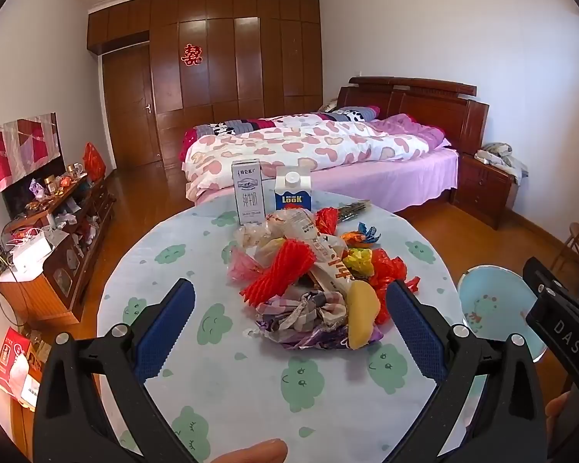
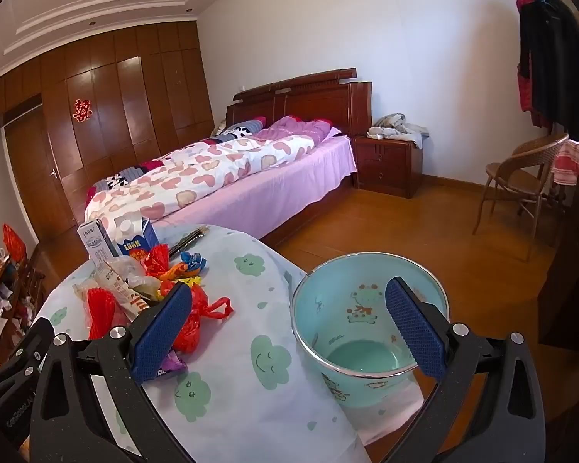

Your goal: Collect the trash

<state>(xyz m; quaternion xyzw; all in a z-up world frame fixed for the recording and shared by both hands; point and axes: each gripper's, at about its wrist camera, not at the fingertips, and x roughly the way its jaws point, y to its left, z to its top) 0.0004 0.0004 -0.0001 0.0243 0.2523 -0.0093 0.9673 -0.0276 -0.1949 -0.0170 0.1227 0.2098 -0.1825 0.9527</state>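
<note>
A pile of trash (image 1: 312,281) lies mid-table: red foam net (image 1: 280,270), crumpled wrappers, red plastic bag (image 1: 386,270), a yellow piece (image 1: 361,314). It also shows in the right wrist view (image 2: 143,293). My left gripper (image 1: 289,328) is open, its fingers either side of the pile's near end, holding nothing. My right gripper (image 2: 289,328) is open and empty, over the table edge and the rim of a light blue bucket (image 2: 366,308); the bucket also shows in the left wrist view (image 1: 494,305), beside the table at right.
A white milk carton (image 1: 248,192) and a blue LOOK carton (image 1: 292,193) stand behind the pile on the round table with a cloud-print cloth (image 1: 212,378). A bed (image 1: 328,154), a cluttered cabinet (image 1: 58,247) at left and a wicker chair (image 2: 521,189) stand beyond.
</note>
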